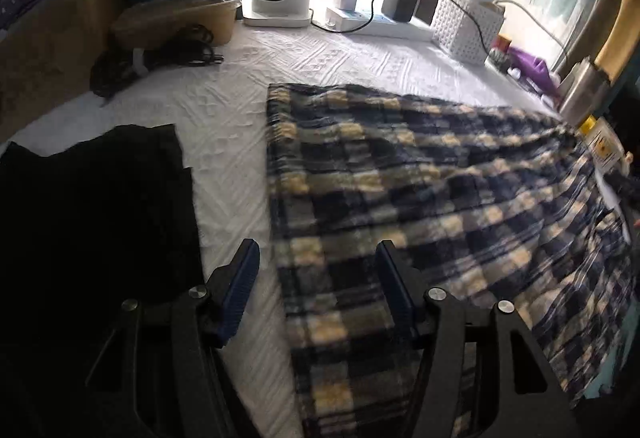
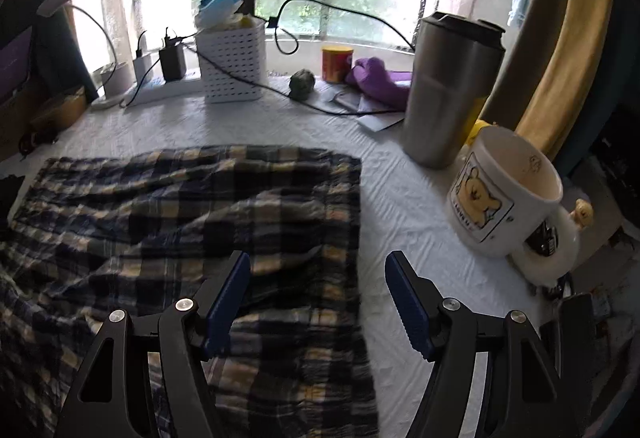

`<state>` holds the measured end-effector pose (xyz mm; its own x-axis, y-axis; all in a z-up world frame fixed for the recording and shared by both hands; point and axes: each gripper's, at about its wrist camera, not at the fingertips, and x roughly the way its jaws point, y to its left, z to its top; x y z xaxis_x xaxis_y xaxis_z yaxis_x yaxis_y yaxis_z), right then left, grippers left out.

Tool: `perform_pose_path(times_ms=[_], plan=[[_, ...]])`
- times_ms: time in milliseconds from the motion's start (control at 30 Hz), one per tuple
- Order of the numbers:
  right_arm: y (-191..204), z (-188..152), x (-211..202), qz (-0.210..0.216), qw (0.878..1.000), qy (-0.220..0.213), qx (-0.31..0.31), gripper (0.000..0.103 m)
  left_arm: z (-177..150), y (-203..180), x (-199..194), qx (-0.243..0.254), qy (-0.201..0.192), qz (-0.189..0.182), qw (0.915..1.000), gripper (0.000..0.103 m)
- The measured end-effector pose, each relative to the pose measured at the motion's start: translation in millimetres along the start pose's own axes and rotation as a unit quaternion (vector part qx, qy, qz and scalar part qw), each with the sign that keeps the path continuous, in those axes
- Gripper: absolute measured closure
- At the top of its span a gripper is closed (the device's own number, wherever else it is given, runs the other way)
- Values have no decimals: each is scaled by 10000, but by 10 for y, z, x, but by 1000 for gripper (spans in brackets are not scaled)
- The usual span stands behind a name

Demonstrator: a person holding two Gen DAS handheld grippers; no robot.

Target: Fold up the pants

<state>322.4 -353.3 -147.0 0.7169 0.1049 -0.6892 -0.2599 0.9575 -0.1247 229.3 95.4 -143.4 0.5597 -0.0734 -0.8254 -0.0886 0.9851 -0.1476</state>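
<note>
Left wrist view: both grippers (image 1: 318, 258) (image 2: 318, 272) gape empty over plaid pants (image 1: 420, 178) on white bedsheet (image 1: 224, 106).

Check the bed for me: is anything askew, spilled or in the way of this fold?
Nothing is spilled or damaged. The plaid pants lie rumpled, with a raised crease running across the middle, so they are not yet flat. A white bear mug and a steel tumbler stand upright on the white bedcover, close to the pants' right edge.

Plaid pants (image 1: 440, 198) blurred, cut off at frame's bottom edge
</note>
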Motion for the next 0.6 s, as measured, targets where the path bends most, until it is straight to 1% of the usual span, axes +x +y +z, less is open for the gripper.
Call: perform_pose_path(times_ms=[33,67,100,133,167,233,300,400,500,567,600], plan=[[-9,-23,15,-87,9999,42,26,31,26,-1,6,-17,-79,60,9999,47],[-30,-41,33,-114,9999,77,86,31,35,2,17,-7,-111,95,9999,55],[-67,-65,55,-104,9997,125,183,31,50,-6,32,47,-145,190,9997,75],[-90,-77,75,-126,9996,164,214,31,69,-14,50,95,-190,353,9992,91],[-108,-96,99,-175,9994,208,223,31,81,0,76,100,-214,401,9989,93],[-130,-136,147,-234,9991,291,215,31,104,43,88,40,-264,353,9990,97],[-145,-171,206,-296,9986,384,206,31,104,45,94,81,-287,410,9987,98],[-170,-217,262,-311,9980,473,263,31,83,72,92,5,-320,512,9982,99],[-182,-217,264,-334,9980,466,281,31,77,105,77,-82,-301,574,9979,99],[-193,-220,269,-354,9979,470,274,31,64,134,52,-132,-326,771,9964,99],[-198,-222,264,-379,9978,464,278,29,68,179,37,-234,-319,777,9962,99]])
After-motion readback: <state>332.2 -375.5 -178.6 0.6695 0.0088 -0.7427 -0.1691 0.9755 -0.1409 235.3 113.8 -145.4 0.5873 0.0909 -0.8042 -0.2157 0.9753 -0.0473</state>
